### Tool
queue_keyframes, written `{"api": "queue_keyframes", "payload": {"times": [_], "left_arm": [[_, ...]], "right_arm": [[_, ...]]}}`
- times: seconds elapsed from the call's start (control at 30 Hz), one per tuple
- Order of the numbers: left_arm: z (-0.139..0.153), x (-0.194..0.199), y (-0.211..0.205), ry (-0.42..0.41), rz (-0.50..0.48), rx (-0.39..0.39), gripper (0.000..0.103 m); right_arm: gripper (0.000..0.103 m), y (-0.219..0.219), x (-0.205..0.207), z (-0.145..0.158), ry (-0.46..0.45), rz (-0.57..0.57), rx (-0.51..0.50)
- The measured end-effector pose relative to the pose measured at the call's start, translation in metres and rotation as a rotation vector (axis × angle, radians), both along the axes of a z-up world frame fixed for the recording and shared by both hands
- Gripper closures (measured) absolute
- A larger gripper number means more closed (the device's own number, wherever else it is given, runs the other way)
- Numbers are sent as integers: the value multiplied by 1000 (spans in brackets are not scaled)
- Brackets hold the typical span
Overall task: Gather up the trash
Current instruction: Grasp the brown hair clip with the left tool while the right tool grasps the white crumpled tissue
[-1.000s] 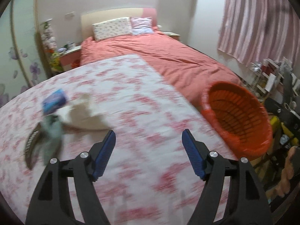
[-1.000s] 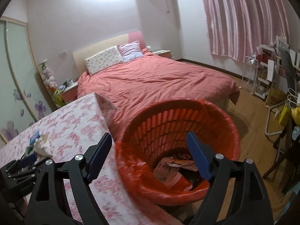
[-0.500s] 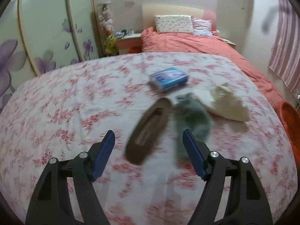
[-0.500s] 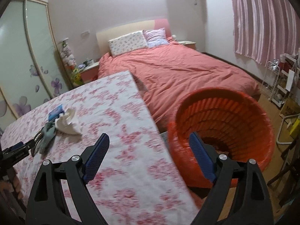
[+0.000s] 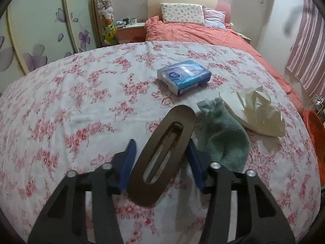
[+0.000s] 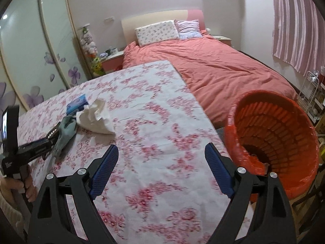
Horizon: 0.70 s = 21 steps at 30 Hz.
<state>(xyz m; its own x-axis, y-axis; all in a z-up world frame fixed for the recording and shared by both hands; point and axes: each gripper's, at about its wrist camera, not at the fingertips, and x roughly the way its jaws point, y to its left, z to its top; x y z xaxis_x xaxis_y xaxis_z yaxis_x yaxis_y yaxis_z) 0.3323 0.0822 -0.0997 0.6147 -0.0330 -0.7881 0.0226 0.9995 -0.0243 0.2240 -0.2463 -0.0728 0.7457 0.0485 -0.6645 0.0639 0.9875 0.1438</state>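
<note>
**Four things on the floral tabletop, one orange bin beside it**

Left wrist view: the left tongs (image 5: 160,160) straddle the near end of one flat, dark brown oval slipper sole (image 5: 162,152), their blue textured pads close on either side of it; whether the pads actually press it cannot be told. Beside the sole lies one fuzzy teal sock (image 5: 225,138), touching it at the far end. One crumpled cream tissue (image 5: 258,111) rests just right of the sock. Farther back sits one blue plastic-wrapped tissue pack (image 5: 183,77); its print is too small to read. All four lie on the tabletop (image 5: 81,105), covered in white cloth with pink flowers.

Right wrist view: the right tongs (image 6: 162,168) hang wide apart and hold nothing, above the tabletop's right part. One orange woven-pattern plastic basket (image 6: 284,126) stands just off the tabletop's right edge, something dark at its bottom. The left tongs show at far left, by the sock and sole.
</note>
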Motion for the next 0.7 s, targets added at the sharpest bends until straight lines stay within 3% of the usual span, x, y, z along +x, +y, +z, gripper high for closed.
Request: {"api": "queue_keyframes", "payload": {"times": [0.17, 0.37, 0.7], "left_arm": [[0, 3, 9, -3, 48, 10, 70], [1, -10, 45, 9, 162, 53, 70], [1, -16, 66, -7, 169, -3, 70]], "right_arm": [[17, 14, 5, -3, 16, 30, -13], [17, 26, 10, -9, 29, 52, -29], [17, 56, 36, -6, 21, 112, -8]]}}
